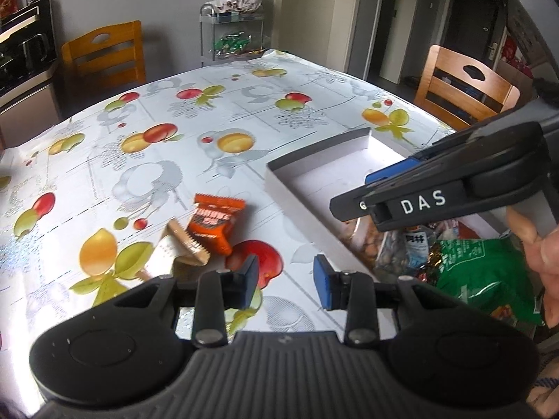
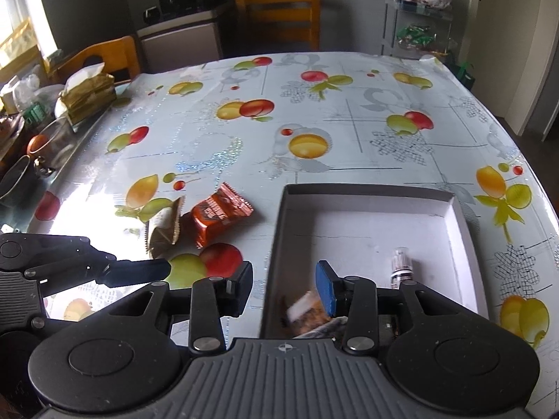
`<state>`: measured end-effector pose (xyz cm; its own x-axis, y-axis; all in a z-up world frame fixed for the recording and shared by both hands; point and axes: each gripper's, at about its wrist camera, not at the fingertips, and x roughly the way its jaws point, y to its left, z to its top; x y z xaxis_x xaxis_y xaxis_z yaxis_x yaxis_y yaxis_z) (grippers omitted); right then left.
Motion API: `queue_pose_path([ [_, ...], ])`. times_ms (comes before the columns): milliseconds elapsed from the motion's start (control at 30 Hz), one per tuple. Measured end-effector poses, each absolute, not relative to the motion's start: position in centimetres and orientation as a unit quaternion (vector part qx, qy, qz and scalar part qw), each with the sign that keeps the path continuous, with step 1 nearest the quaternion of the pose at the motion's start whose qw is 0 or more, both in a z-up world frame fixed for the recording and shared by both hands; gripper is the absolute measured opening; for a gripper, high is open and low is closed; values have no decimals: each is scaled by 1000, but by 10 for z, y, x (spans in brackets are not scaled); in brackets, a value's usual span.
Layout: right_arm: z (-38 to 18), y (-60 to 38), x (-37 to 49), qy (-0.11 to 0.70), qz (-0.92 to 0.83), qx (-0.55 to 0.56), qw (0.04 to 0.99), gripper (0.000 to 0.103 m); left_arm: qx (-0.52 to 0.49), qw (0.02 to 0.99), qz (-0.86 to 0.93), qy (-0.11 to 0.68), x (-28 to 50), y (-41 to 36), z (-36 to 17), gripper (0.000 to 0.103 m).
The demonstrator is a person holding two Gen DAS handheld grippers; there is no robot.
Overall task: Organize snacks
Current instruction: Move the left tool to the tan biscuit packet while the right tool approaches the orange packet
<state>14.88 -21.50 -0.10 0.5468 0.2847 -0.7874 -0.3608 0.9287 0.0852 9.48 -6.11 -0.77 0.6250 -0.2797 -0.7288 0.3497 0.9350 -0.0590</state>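
2 hand-held grippers above a surface with snacks and a box.

The left hand-held gripper has its jaws apart with nothing between them, over the fruit-pattern cloth. The right hand-held gripper is also parted and grips nothing, over the box's near-left corner. An orange packet and a tan packet lie touching, left of the box. More snacks lie inside the box.

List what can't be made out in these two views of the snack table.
- Left wrist view: the snacks in the tray are partly covered by the right gripper.
- Right wrist view: a blurred snack in the tray's near corner, partly behind the gripper's finger.
- Orange packet: print too small to read.
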Motion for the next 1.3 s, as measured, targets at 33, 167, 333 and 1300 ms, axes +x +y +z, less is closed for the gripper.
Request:
queue_pose_path([
  [33, -1, -213, 148, 439, 185, -44, 878, 42, 43, 901, -172, 397, 94, -58, -8, 33],
  [167, -1, -203, 146, 439, 189, -46, 877, 44, 41, 901, -159, 401, 91, -48, -9, 33],
  [333, -1, -190, 144, 439, 194, -48, 876, 45, 40, 902, -147, 405, 88, -35, -11, 33],
  [1300, -5, -164, 151, 451, 193, -59, 869, 50, 63, 906, -106, 404, 108, -6, -24, 33],
])
